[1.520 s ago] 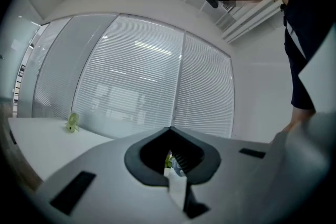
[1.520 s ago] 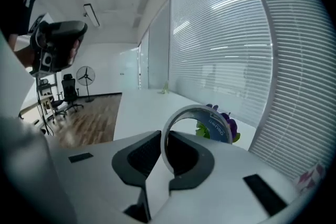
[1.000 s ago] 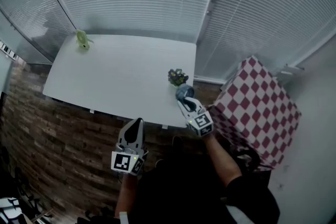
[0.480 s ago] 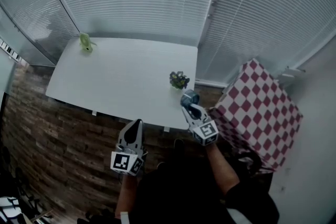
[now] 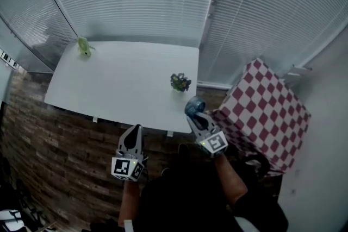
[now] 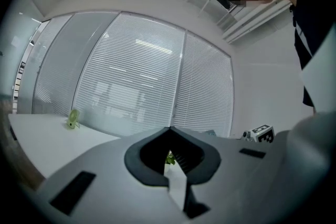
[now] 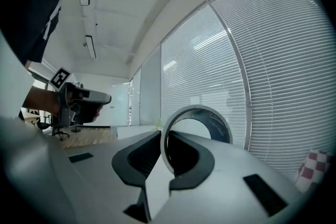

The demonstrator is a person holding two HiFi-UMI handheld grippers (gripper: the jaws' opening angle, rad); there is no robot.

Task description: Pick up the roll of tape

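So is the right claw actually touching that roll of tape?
Touching. The right gripper view shows the roll of tape standing between the jaws of the right gripper, which are clamped on its rim.

Small plant [image 5: 180, 82] on white table [image 5: 119, 89]

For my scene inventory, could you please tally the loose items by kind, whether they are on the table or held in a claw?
Roll of tape: 1, gripped in the right claw
Small potted plant: 1, on the white table
Small green object: 1, at the table's far left corner
Total: 3
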